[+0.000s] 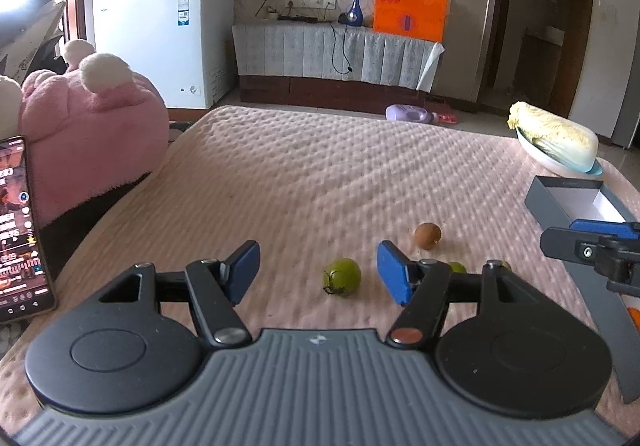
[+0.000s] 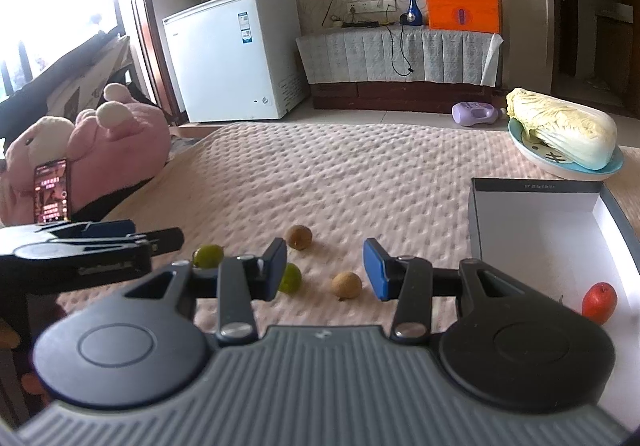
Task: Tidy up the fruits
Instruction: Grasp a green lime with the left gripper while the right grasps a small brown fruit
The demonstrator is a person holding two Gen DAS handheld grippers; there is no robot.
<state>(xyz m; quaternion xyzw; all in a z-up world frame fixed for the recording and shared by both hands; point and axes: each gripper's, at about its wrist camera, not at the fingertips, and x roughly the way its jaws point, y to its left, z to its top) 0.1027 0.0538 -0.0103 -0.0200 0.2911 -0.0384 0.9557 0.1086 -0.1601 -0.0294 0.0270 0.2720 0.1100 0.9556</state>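
Small fruits lie on the pink quilted cover. In the left wrist view a green fruit [image 1: 342, 277] sits between my open left gripper [image 1: 318, 272] fingers, a brown one [image 1: 427, 235] lies beyond, and another green one [image 1: 457, 267] peeks behind the right finger. In the right wrist view my right gripper [image 2: 325, 268] is open and empty above a tan fruit [image 2: 347, 285], with a brown fruit [image 2: 299, 236] and two green fruits [image 2: 208, 255] [image 2: 291, 277] to the left. A grey box [image 2: 536, 222] at the right holds a red-orange fruit [image 2: 599, 302].
A cabbage [image 2: 564, 130] lies on a plate [image 2: 568, 168] behind the box. A pink plush toy [image 1: 92, 126] and a lit phone [image 1: 20, 226] sit at the left edge. A white freezer [image 1: 160, 34], a TV cabinet and a purple bottle [image 1: 408, 113] on the floor stand beyond.
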